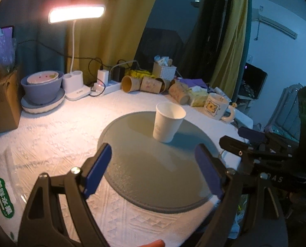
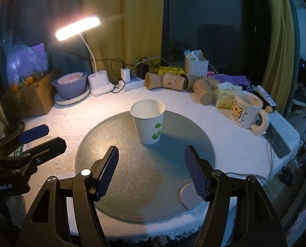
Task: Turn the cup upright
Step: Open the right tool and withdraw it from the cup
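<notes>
A white paper cup (image 1: 168, 122) with a green print stands upright, mouth up, on a round grey mat (image 1: 144, 175); it shows in the right wrist view (image 2: 148, 121) on the same mat (image 2: 132, 177) too. My left gripper (image 1: 156, 169) is open and empty, short of the cup. My right gripper (image 2: 151, 170) is open and empty, also short of the cup. Each gripper shows at the edge of the other's view: the right one (image 1: 253, 142), the left one (image 2: 35, 142).
A lit desk lamp (image 2: 99, 84), stacked bowls (image 2: 70, 87), a power strip (image 2: 132, 81), several brown paper cups lying on their sides (image 2: 173, 81), a tissue pack (image 2: 225, 97), a bear mug (image 2: 247, 110), a basket (image 2: 196, 65) and a cardboard box (image 2: 35, 94) ring the white-clothed table (image 2: 235, 144).
</notes>
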A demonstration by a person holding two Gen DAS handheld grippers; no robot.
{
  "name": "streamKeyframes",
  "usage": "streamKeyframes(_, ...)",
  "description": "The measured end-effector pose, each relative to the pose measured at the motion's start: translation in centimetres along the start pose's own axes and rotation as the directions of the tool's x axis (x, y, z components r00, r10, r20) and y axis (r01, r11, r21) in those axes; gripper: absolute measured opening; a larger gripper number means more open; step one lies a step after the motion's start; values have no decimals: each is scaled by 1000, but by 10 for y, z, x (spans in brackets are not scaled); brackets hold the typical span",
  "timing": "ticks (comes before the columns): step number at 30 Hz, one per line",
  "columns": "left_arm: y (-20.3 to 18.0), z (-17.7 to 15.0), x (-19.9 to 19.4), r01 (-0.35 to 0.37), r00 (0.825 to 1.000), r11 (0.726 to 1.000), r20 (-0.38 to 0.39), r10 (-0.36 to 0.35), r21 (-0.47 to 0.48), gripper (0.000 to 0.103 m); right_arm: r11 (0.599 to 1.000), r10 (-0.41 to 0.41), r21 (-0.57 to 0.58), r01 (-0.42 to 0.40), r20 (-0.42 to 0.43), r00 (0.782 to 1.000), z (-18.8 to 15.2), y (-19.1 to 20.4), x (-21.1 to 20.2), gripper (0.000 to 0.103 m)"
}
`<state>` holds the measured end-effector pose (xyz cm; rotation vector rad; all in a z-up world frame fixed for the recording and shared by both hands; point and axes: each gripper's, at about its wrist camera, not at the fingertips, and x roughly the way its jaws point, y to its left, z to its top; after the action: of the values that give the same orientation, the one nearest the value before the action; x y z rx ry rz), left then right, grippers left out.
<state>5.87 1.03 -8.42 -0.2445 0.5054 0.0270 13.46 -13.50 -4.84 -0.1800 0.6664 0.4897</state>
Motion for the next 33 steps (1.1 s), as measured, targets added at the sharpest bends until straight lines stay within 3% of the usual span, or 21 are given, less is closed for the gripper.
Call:
streamKeyframes(19, -21, 20, -63, -5, 993, 998, 114, -2, 60, 85, 1000, -27, 6, 26, 110, 994, 11, 9, -78, 69)
streamKeyframes(26, -28, 26, -88, -16, 980, 996, 198, -2, 87, 85, 999, -36, 9, 35, 143, 989, 16, 12, -102, 69)
streamKeyframes(33, -31, 30, -93, -22, 975, 995, 222, -1, 99, 85, 999, -42, 12, 41, 165, 985, 18, 9, -112, 69)
